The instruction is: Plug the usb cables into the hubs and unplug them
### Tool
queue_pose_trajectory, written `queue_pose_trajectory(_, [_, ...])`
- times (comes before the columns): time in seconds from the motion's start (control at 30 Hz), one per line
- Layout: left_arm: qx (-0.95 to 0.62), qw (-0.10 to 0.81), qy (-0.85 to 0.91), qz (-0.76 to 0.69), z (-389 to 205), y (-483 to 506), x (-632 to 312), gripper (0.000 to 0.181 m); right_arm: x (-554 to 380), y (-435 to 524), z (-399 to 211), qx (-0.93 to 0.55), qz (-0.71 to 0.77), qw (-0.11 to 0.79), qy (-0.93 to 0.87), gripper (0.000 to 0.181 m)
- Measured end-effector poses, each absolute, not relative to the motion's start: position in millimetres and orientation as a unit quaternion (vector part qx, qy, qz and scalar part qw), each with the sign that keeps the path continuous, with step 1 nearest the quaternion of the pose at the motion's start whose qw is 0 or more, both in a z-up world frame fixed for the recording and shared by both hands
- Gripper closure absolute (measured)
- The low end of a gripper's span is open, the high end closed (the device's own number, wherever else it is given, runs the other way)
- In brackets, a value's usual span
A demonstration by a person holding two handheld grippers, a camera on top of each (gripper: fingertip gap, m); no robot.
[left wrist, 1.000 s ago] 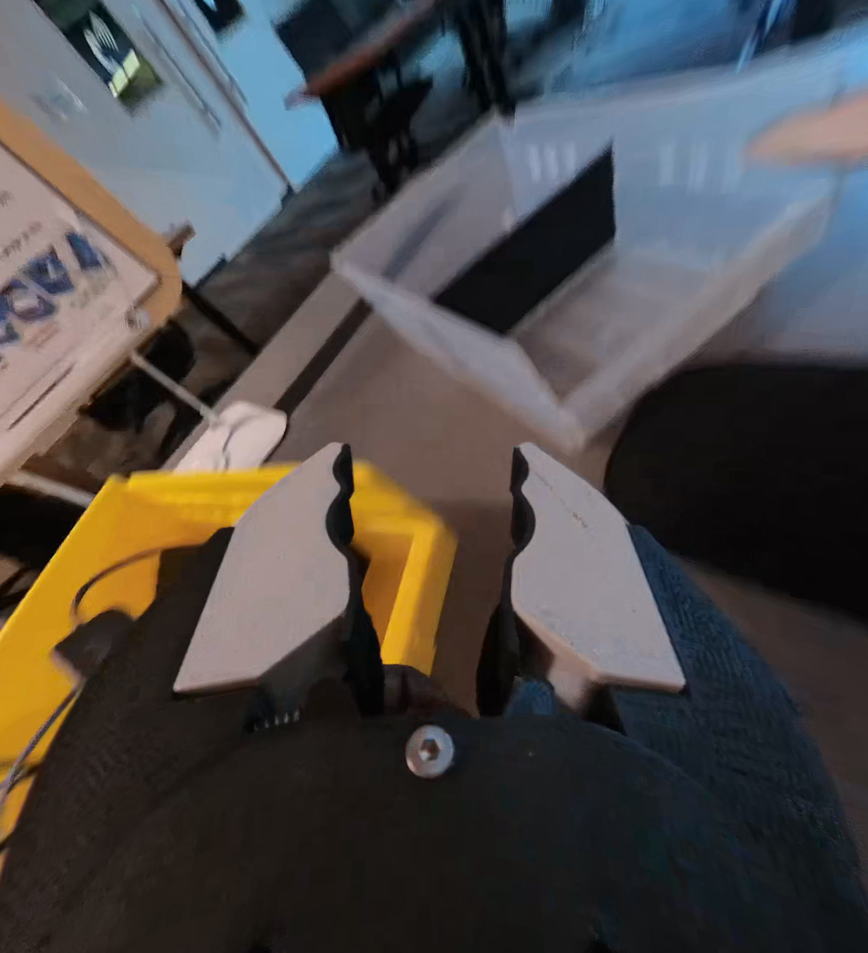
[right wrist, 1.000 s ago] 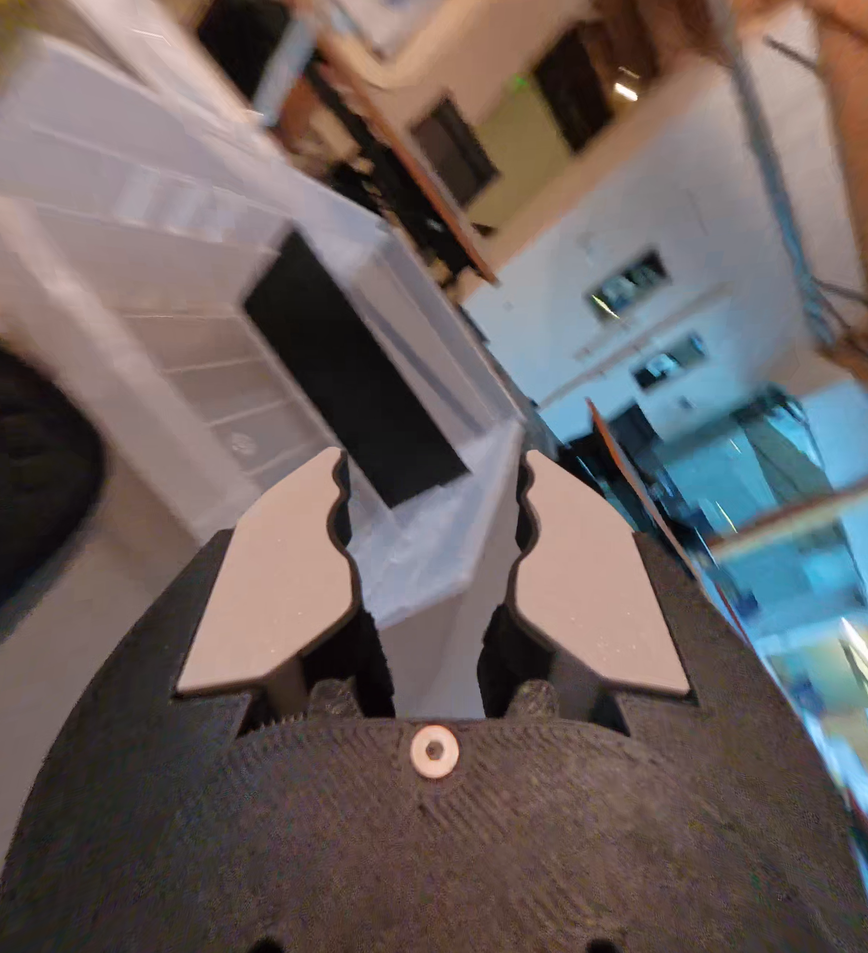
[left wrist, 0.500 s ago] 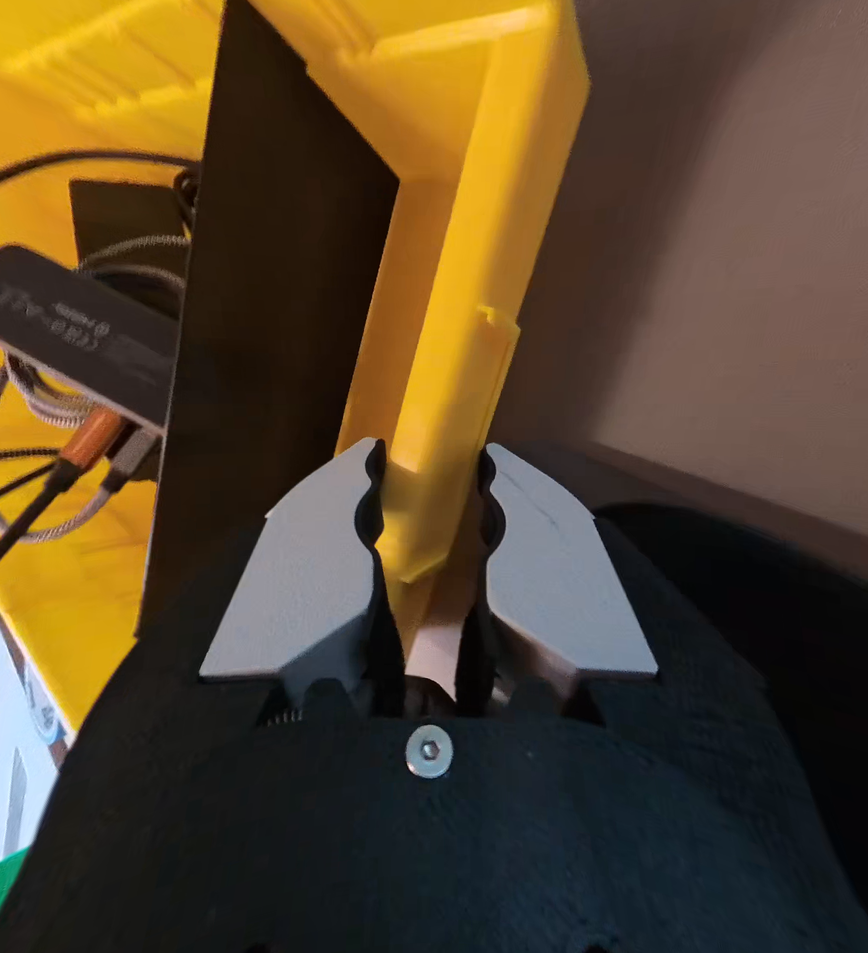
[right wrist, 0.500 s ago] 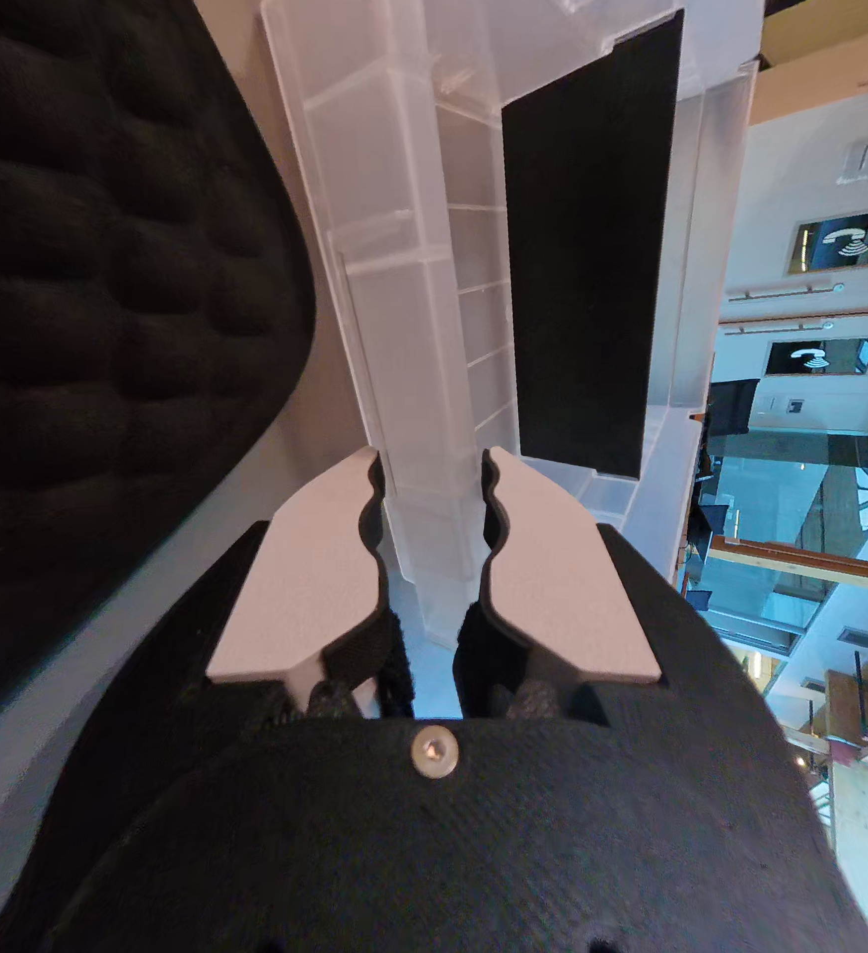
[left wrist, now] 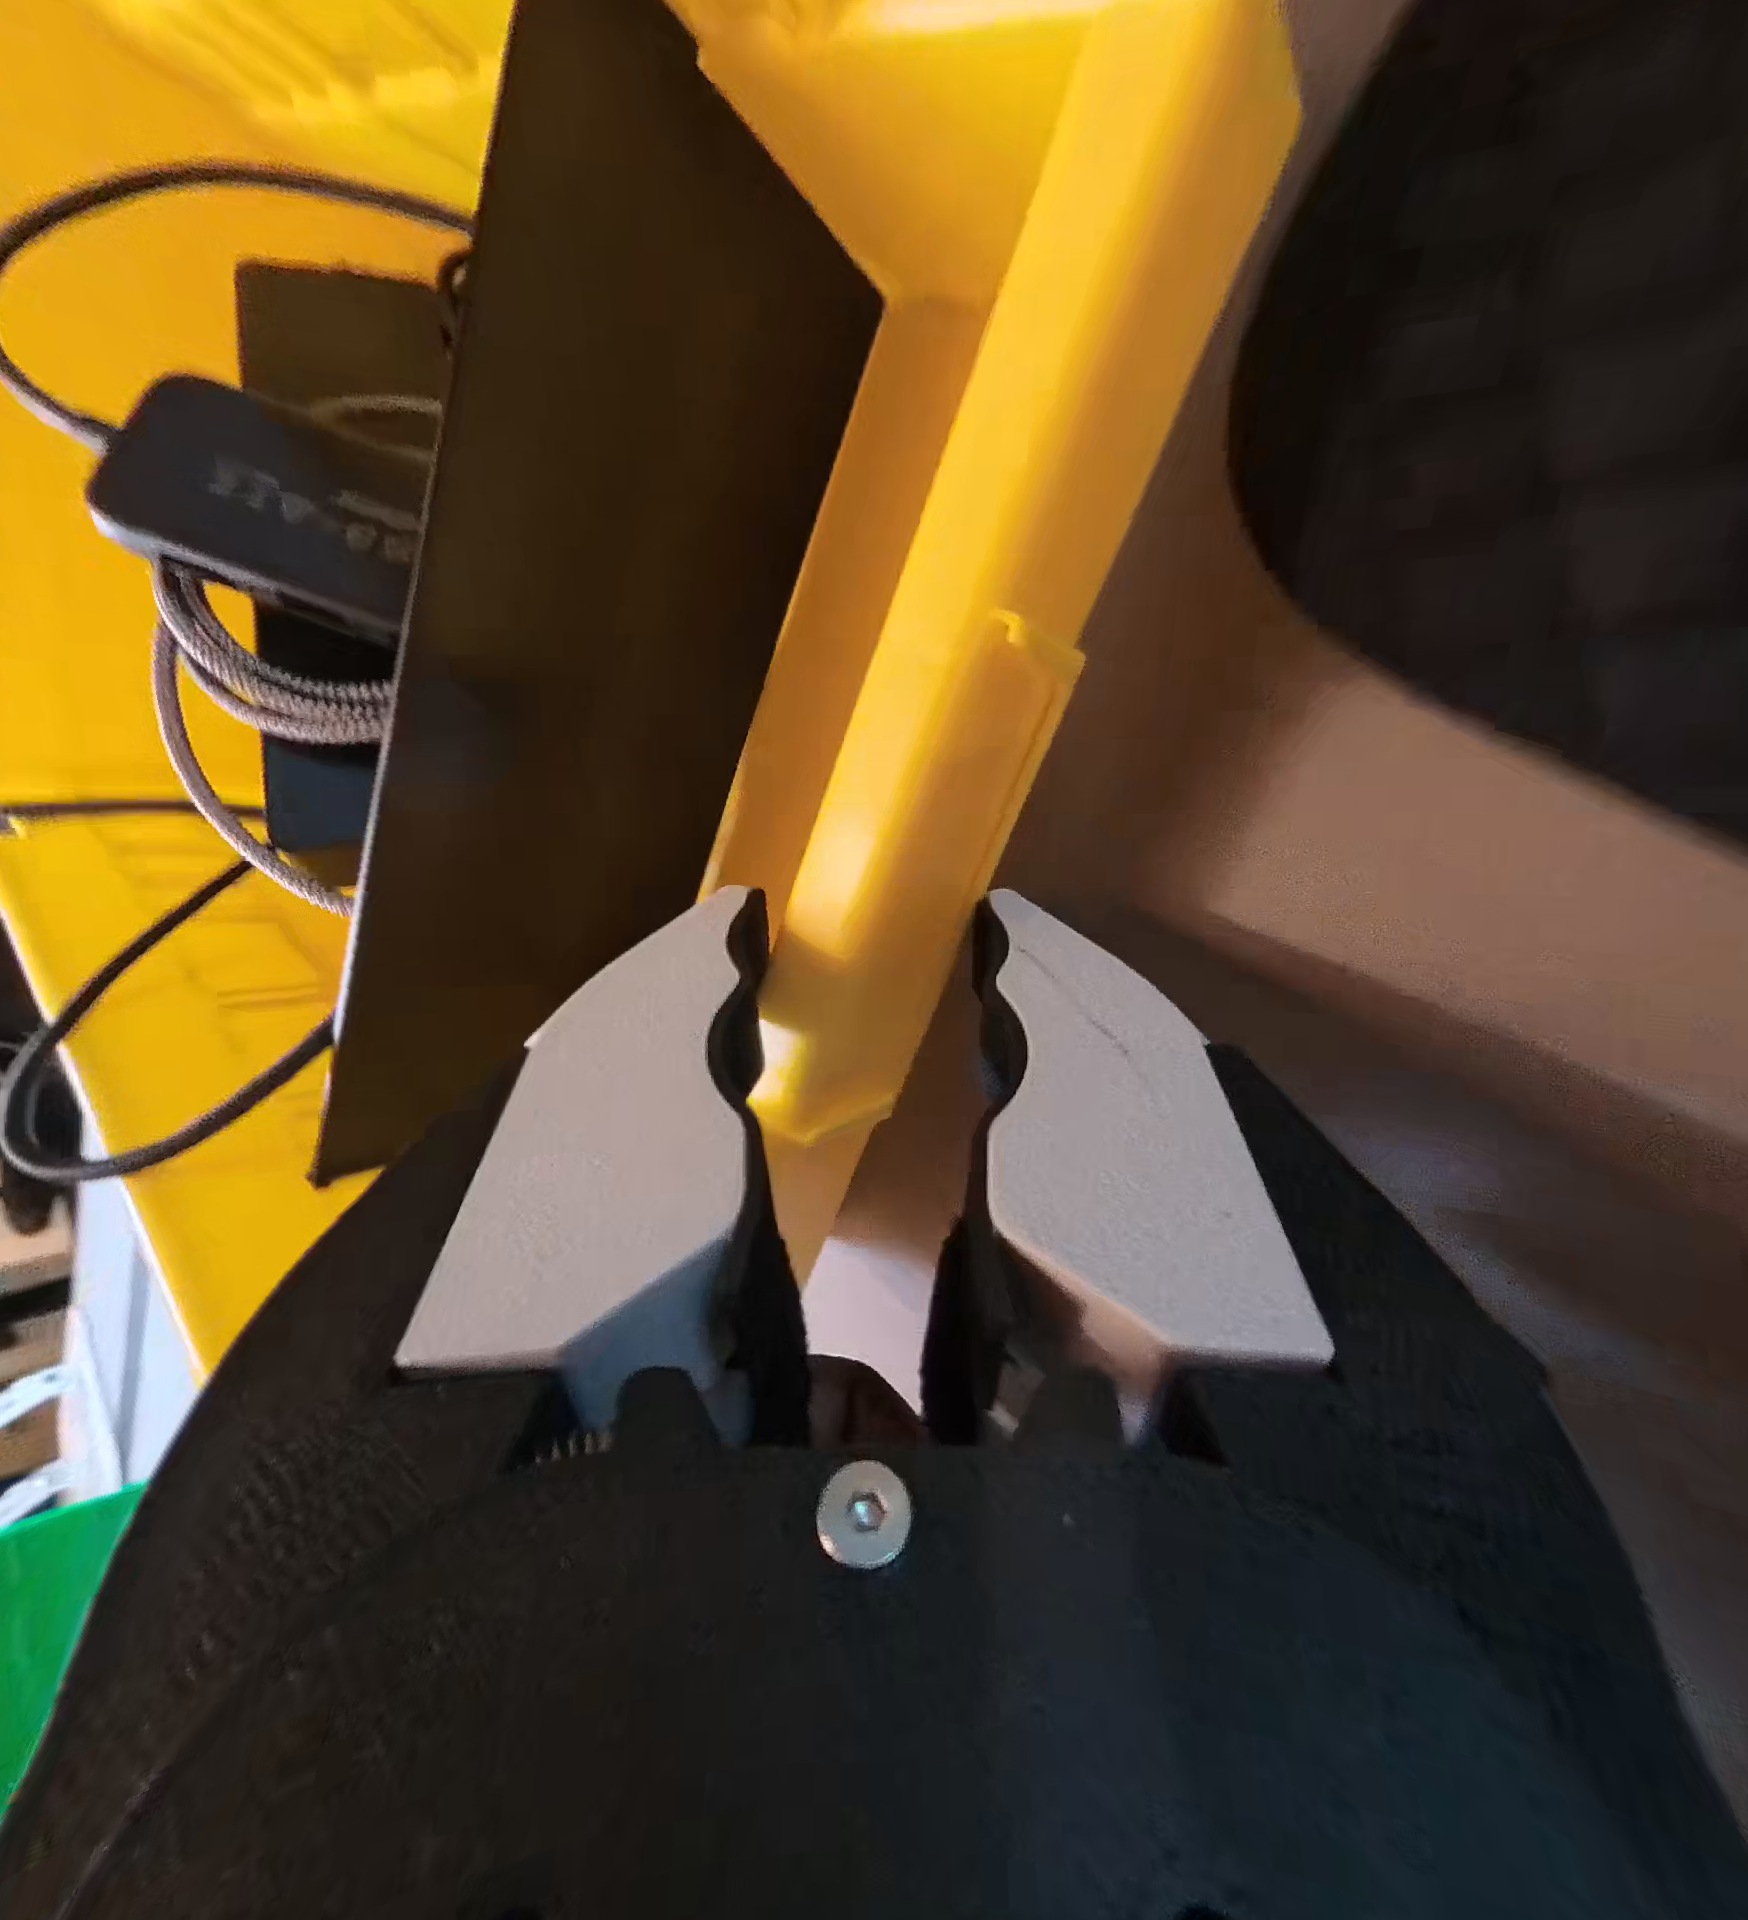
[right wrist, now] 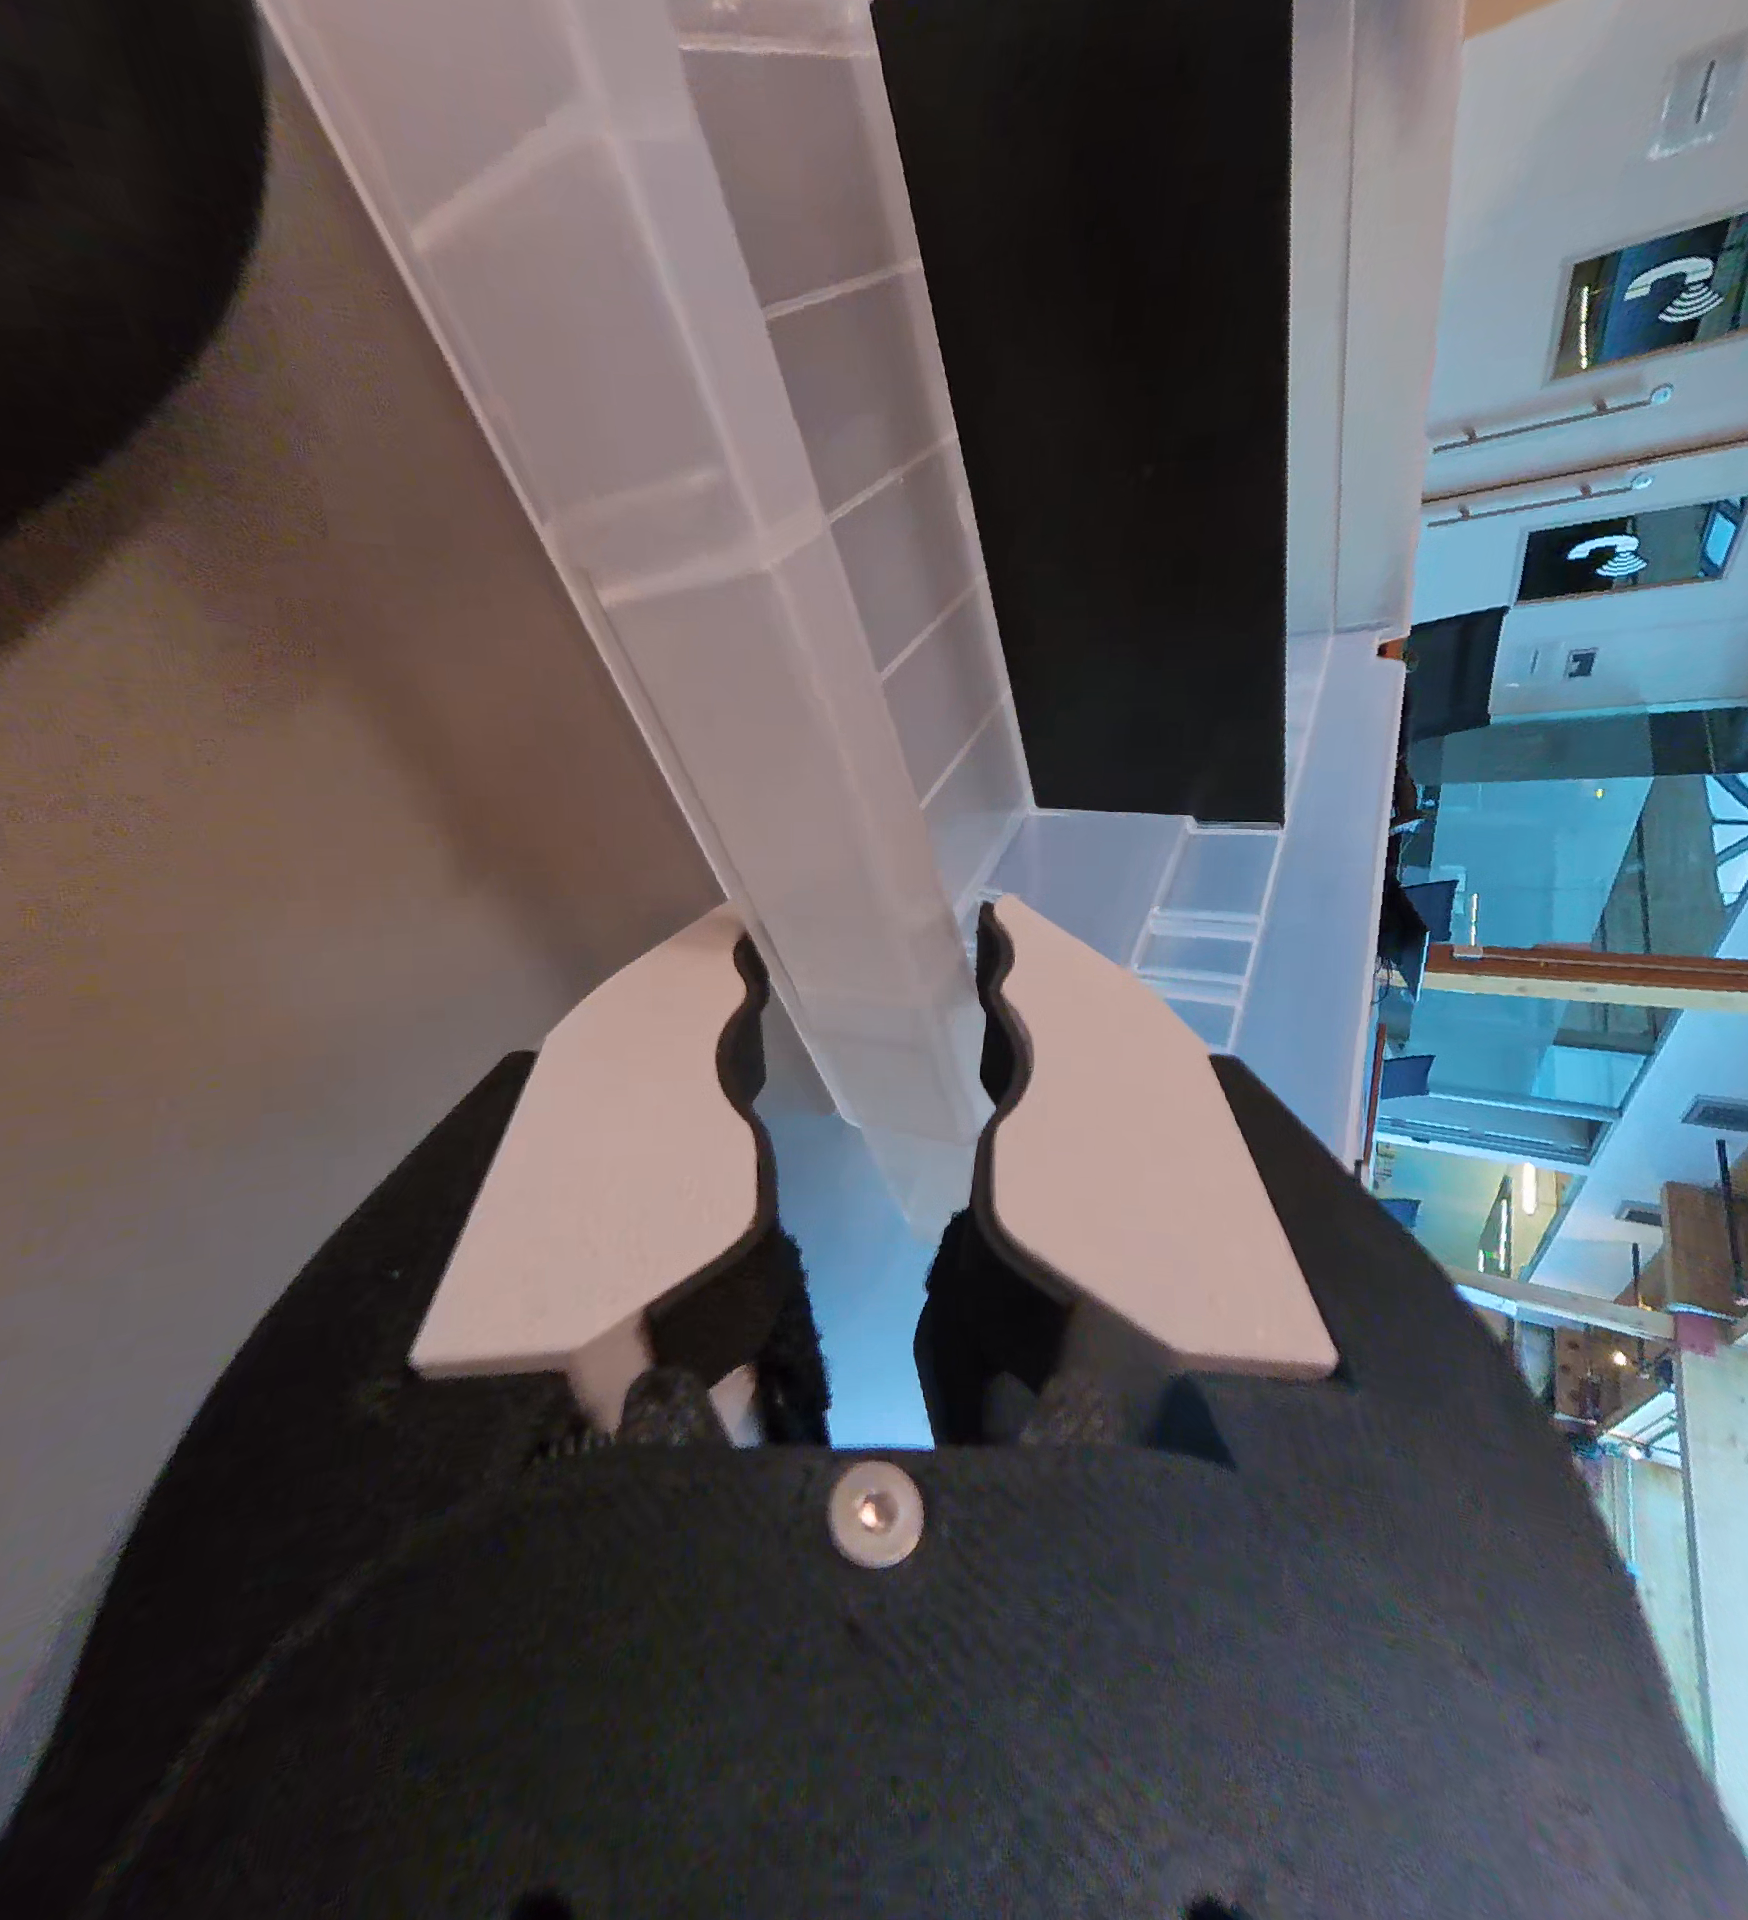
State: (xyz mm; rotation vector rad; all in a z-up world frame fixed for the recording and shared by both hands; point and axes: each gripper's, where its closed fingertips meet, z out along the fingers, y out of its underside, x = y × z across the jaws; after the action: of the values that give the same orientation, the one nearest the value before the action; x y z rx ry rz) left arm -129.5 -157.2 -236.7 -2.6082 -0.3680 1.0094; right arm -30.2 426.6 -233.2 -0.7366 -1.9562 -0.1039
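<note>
My left gripper (left wrist: 870, 935) is shut on the rim of a yellow bin (left wrist: 974, 644), with the rim running up between the jaws. Inside the bin lie a black USB hub (left wrist: 257, 509) and grey braided and black cables (left wrist: 257, 696), partly hidden behind a black panel (left wrist: 621, 623). My right gripper (right wrist: 872, 935) is shut on the side wall of a clear plastic bin (right wrist: 745, 520). A black panel (right wrist: 1109, 416) stands in that bin. I see no hub or cable in the right wrist view.
A black padded mat (left wrist: 1576, 416) lies on the grey table (left wrist: 1369, 1039) right of the yellow bin; it also shows left of the clear bin (right wrist: 49, 260). Something green (left wrist: 8, 1662) sits at lower left. A room with windows lies beyond the clear bin. One gripper's finger ends stand about 60 centimetres off the other's.
A second ago both grippers were open and apart from the bins. Each has since come down and closed on its bin's wall; in the last half second both bins shifted slightly in view.
</note>
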Motion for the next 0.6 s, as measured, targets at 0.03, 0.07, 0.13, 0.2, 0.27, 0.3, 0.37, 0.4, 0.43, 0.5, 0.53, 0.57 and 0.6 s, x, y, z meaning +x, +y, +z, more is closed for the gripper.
queue_pose_trajectory(0.03, [-0.912,0.159,-0.112,0.361,-236.2,-168.0,-124.7,0.144,-27.1,431.4,-233.3,-0.307,-0.045,0.500,-0.809,0.143])
queue_pose_trajectory(0.07, [-0.912,0.156,-0.096,0.367,-235.9,-178.8,-119.2,0.145,-23.6,436.9,-233.4,-0.310,-0.049,0.498,-0.808,0.143])
queue_pose_trajectory(0.13, [-0.911,0.162,-0.077,0.371,-235.2,-197.6,-107.5,0.146,-15.1,449.5,-233.6,-0.318,-0.061,0.495,-0.806,0.142])
queue_pose_trajectory(0.2, [-0.910,0.172,-0.068,0.372,-234.7,-214.1,-96.4,0.146,-5.8,462.9,-233.7,-0.330,-0.069,0.494,-0.801,0.141])
queue_pose_trajectory(0.27, [-0.909,0.180,-0.066,0.370,-234.5,-229.7,-86.2,0.146,3.4,476.7,-233.8,-0.343,-0.074,0.495,-0.795,0.139])
queue_pose_trajectory(0.3, [-0.908,0.186,-0.069,0.369,-234.3,-237.0,-82.3,0.145,8.2,483.5,-233.8,-0.351,-0.076,0.496,-0.791,0.138])
queue_pose_trajectory(0.37, [-0.903,0.199,-0.079,0.372,-233.9,-248.1,-77.4,0.144,17.0,494.2,-233.9,-0.367,-0.077,0.494,-0.784,0.135])
queue_pose_trajectory(0.4, [-0.900,0.203,-0.087,0.376,-233.5,-251.8,-76.4,0.142,20.6,496.1,-234.7,-0.372,-0.070,0.490,-0.785,0.130])
queue_pose_trajectory(0.43, [-0.897,0.210,-0.098,0.377,-233.0,-253.9,-75.6,0.141,23.4,495.9,-234.9,-0.377,-0.057,0.486,-0.786,0.128])
queue_pose_trajectory(0.5, [-0.891,0.242,-0.127,0.364,-230.1,-251.7,-71.9,0.132,27.1,491.0,-232.3,-0.391,-0.009,0.480,-0.785,0.122])
queue_pose_trajectory(0.53, [-0.884,0.271,-0.142,0.354,-224.3,-247.5,-69.3,0.127,28.1,486.7,-228.0,-0.401,0.025,0.480,-0.780,0.119])
queue_pose_trajectory(0.57, [-0.873,0.317,-0.154,0.338,-214.3,-239.9,-65.3,0.124,28.7,481.4,-221.1,-0.409,0.065,0.483,-0.771,0.117])
queue_pose_trajectory(0.6, [-0.855,0.379,-0.162,0.313,-199.3,-228.4,-59.5,0.121,29.5,475.9,-213.3,-0.416,0.105,0.485,-0.762,0.113])
